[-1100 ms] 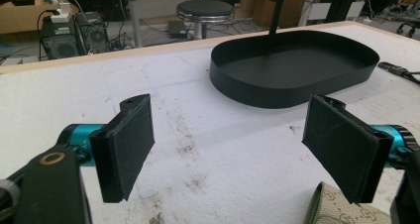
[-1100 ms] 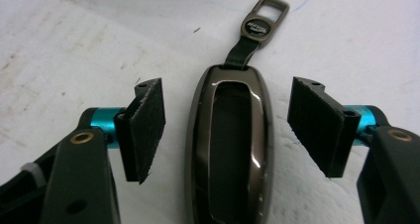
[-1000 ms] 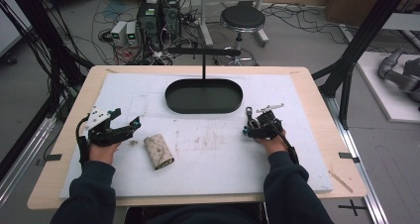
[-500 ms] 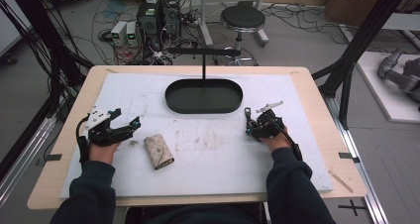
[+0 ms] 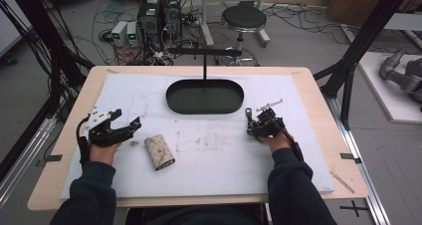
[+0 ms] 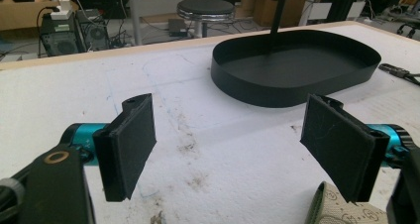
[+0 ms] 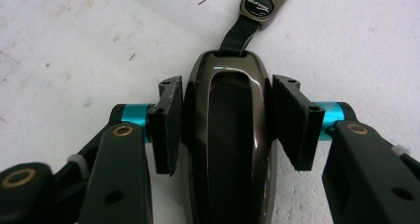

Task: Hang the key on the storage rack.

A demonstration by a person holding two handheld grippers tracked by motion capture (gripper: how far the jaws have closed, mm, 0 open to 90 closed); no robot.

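Key fob [image 7: 229,135] lies on the counter [image 5: 214,160], long axis in line with the right tool [image 7: 230,127]; jaws clamped on its sides, probably. Left tool [image 6: 237,144] gapes empty, key pouch [image 5: 159,152] just right of it.

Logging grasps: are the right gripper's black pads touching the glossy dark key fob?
Touching. In the right gripper view, both pads of the right gripper press against the sides of the glossy dark key fob, no gap visible.
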